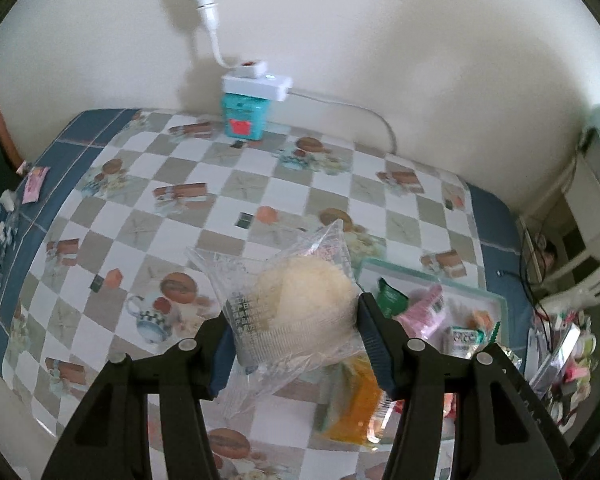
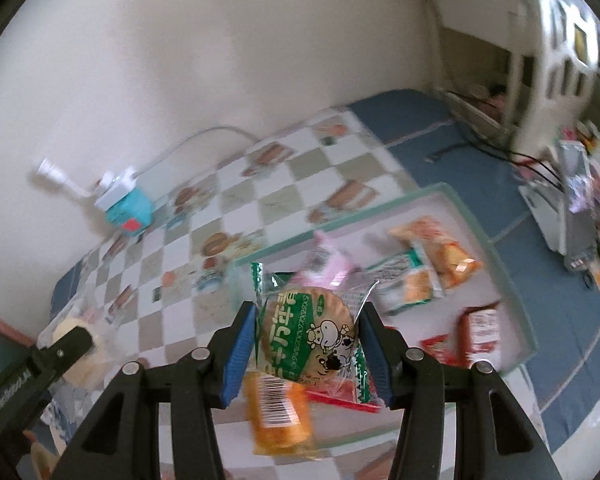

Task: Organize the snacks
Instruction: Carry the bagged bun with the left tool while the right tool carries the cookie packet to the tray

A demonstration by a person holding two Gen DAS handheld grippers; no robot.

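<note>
Holding two snacks above the desk: left gripper clamped on a bagged bun, right gripper on a wrapped cracker. Tray, lower right, holds several packets; both carried items remain unplaced.

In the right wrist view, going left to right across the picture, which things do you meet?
Left gripper holding a pale bun → teal box by the wall → round cow-print cracker in the right gripper → orange packet in the tray → clutter at the far right.
</note>
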